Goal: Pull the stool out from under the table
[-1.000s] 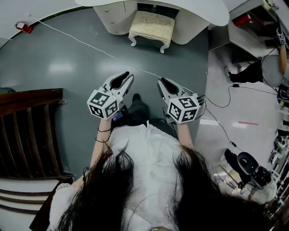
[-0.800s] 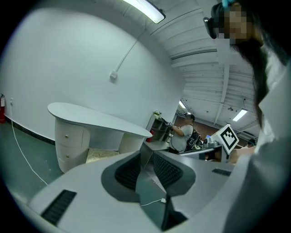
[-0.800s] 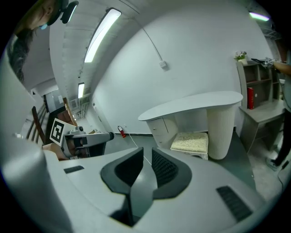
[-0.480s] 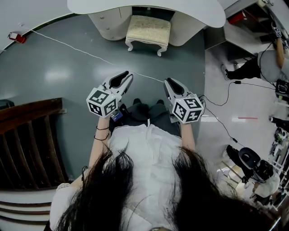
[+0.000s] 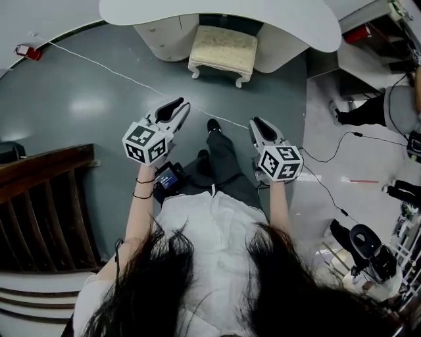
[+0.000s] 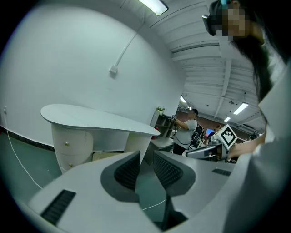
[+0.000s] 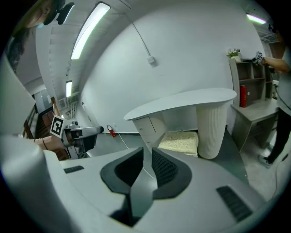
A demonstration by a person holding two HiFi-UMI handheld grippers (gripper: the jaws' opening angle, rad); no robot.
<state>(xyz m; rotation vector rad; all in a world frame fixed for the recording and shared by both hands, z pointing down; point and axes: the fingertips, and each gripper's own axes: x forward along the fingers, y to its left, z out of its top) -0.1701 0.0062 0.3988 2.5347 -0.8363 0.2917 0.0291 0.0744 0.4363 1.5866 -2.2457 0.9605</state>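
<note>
From the head view, the left gripper (image 5: 176, 107) and the right gripper (image 5: 259, 124) are held out side by side above the grey floor (image 5: 79, 105). Both are clenched, with nothing in either. Well ahead of the tips, roughly between their two lines of aim, the stool (image 5: 223, 48) stands with its far edge tucked beneath the white table (image 5: 289, 20) and its near legs out on the floor. A white cable (image 5: 118, 70) crosses the floor just ahead of the tips. The person's shoe (image 5: 214, 125) shows between the two grippers. A dark wooden slatted frame (image 5: 39, 197) lies left of the left gripper and behind it.

In the left gripper view, the jaws of the left gripper (image 6: 145, 169) are pressed together and hold nothing. The table (image 6: 100, 120) stands ahead and to the left of them. Only a sliver of the stool's cushion (image 6: 107, 155) shows above the left jaw. The right gripper (image 6: 226, 136) is off to the right, its marker cube showing.

In the right gripper view, the right gripper (image 7: 148, 166) is likewise clamped shut and empty. Straight ahead, slightly right of the tips, the stool (image 7: 179, 141) sits in the table's (image 7: 182, 102) kneehole — just beside the ribbed pedestal (image 7: 211, 129). The left gripper (image 7: 75, 132) is off to the left.
</note>
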